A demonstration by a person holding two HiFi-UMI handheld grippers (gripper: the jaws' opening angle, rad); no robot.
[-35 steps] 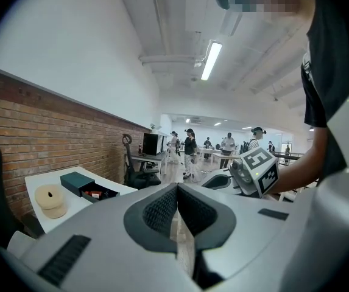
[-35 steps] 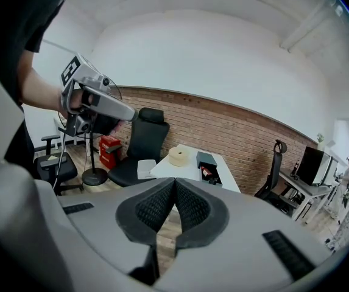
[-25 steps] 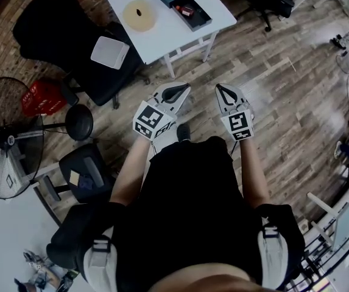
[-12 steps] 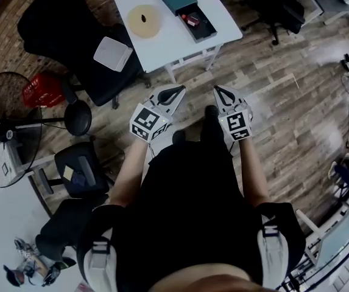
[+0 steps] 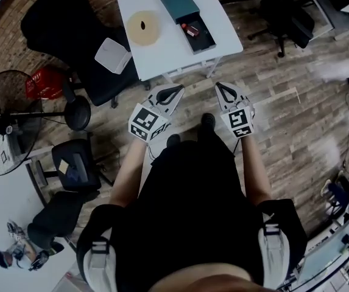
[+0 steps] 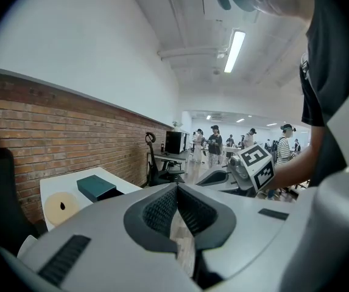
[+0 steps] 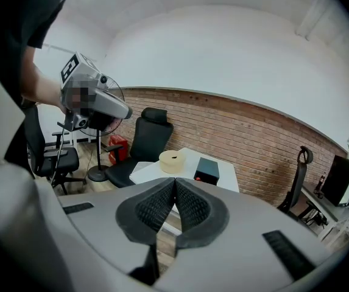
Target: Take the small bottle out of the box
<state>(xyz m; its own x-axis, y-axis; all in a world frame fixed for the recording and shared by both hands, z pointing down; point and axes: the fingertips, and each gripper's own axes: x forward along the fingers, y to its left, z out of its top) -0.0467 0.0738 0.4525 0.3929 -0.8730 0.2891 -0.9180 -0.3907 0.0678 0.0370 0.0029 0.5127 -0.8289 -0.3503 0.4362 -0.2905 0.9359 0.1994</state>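
The open black box [image 5: 201, 36] lies on the white table [image 5: 223, 23], and the small red-capped bottle [image 5: 190, 30] rests inside it. Its teal lid [image 5: 179, 3] lies just beyond, and a tan roll [image 5: 144, 28] sits to the left. My left gripper [image 5: 177, 89] and right gripper [image 5: 218, 87] hover side by side over the wooden floor, short of the table's near edge, both shut and empty. The left gripper view shows its jaws [image 6: 176, 190] pressed together, with the lid [image 6: 96, 187] far off. In the right gripper view the jaws [image 7: 175, 184] are likewise together, below the distant box [image 7: 207, 170].
A black office chair [image 5: 64, 29] with a white pad [image 5: 112, 55] stands left of the table. A red basket [image 5: 43, 83], a round stool [image 5: 78, 121] and a floor fan [image 5: 3, 132] crowd the left. Another black chair [image 5: 284, 8] is at the right.
The table and box have slid lower and nearer in the head view as the person walks towards them. Both grippers stay shut, held in front of the body.
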